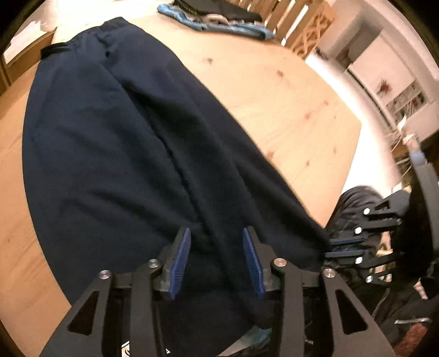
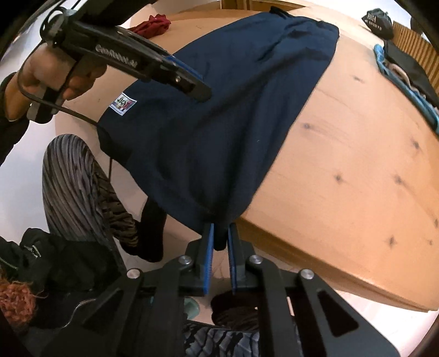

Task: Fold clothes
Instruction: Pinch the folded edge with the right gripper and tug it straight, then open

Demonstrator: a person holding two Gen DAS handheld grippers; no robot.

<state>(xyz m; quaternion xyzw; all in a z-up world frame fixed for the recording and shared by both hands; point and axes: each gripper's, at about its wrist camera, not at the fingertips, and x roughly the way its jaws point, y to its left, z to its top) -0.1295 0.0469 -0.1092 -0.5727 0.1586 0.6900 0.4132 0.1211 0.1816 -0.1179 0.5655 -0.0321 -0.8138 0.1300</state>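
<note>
- left gripper [image 1: 216, 261]: jaws apart, hovering over the navy garment [image 1: 109, 153], nothing clamped
- navy garment lies spread on wooden table [image 1: 288, 115], near hem hanging off the edge
- right gripper [image 2: 219, 247]: clenched on the garment's hem corner at table edge

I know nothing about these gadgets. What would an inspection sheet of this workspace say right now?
Surface: wooden table, knotty, mostly bare on one side.
Job's things: navy garment spread on the table, one end hanging over the edge; sewn label.
Clutter: blue cloth with black item on it at the far edge; red cloth.
Grippers: right gripper pinches the garment's hem; left gripper open over the fabric.
Cables: black cable runs from the left gripper's handle.
Surroundings: wooden slats, white floor, person's patterned legs.
</note>
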